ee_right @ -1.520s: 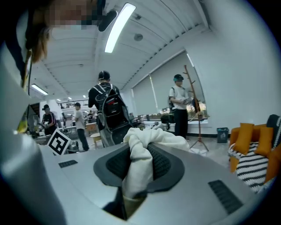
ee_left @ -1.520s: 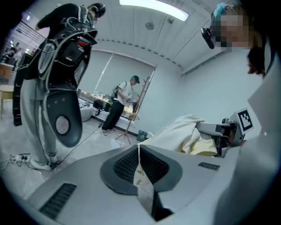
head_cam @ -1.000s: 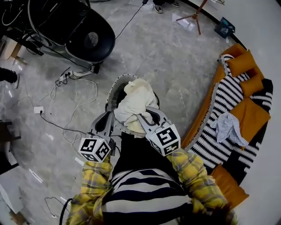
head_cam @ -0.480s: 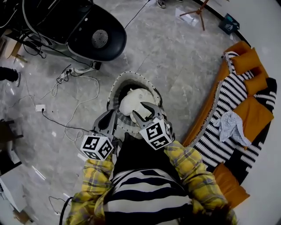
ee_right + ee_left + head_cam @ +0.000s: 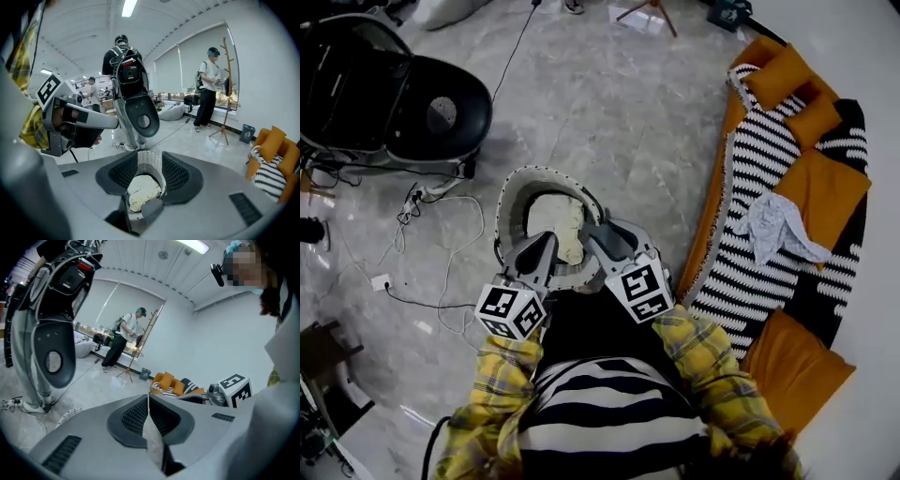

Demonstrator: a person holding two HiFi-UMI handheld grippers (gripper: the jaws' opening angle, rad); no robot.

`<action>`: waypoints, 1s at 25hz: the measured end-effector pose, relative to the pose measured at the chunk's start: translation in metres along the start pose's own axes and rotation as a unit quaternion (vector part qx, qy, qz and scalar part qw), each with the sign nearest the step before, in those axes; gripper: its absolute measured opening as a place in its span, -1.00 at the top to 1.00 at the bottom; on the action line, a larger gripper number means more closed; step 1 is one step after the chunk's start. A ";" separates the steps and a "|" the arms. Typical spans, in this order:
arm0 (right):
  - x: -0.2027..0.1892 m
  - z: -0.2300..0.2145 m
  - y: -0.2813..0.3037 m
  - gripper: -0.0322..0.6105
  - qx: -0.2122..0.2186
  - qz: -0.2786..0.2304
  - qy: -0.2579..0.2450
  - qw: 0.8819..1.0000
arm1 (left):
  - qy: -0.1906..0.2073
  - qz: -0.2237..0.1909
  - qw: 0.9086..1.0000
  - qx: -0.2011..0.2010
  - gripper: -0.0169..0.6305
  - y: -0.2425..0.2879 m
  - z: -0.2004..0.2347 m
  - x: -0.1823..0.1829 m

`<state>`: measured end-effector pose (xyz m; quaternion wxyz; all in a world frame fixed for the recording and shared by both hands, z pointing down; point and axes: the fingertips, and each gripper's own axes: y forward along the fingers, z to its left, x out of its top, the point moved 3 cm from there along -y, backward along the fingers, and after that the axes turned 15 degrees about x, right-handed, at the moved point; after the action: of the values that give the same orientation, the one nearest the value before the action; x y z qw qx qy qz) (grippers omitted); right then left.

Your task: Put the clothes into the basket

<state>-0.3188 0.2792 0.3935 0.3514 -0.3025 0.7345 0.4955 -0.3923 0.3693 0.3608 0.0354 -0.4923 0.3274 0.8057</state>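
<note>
Cream cloth (image 5: 555, 217) lies inside the woven basket (image 5: 514, 187) on the grey floor, right in front of the person. Both tools are over the basket's near rim, side by side, pointing away from the person and slightly down.

The left gripper (image 5: 546, 242) has its jaw tips pressed together with nothing in them. The right gripper (image 5: 592, 232) has its jaws partly apart; they have just been closing a little. Nothing is gripped, and the basket and cloth only show beyond the gap.

A second garment, light blue (image 5: 776, 228), lies well apart from the basket on the striped blanket (image 5: 750, 159) of the orange sofa (image 5: 825, 187) to the right. A black machine (image 5: 412, 112) stands beyond the basket on the left, with cables (image 5: 441, 234) trailing across the floor.
</note>
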 end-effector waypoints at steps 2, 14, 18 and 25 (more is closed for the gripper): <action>-0.007 -0.016 -0.025 0.35 -0.027 -0.011 0.019 0.999 | 0.017 0.013 0.999 -0.033 0.89 0.016 -0.031 -0.002; -0.090 -0.101 -0.202 0.35 -0.195 -0.060 0.125 0.971 | 0.105 0.075 0.972 -0.194 0.89 0.085 -0.226 -0.033; -0.126 -0.119 -0.269 0.35 -0.246 -0.078 0.162 0.953 | 0.136 0.087 0.958 -0.236 0.89 0.093 -0.293 -0.047; -0.193 -0.148 -0.363 0.34 -0.317 -0.096 0.202 0.922 | 0.184 0.098 0.935 -0.287 0.89 0.112 -0.395 -0.077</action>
<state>0.0473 0.0404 0.4025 0.1276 -0.5609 0.5614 0.5949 -0.0910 0.0796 0.3598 -0.2477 -0.5862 0.1293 0.7605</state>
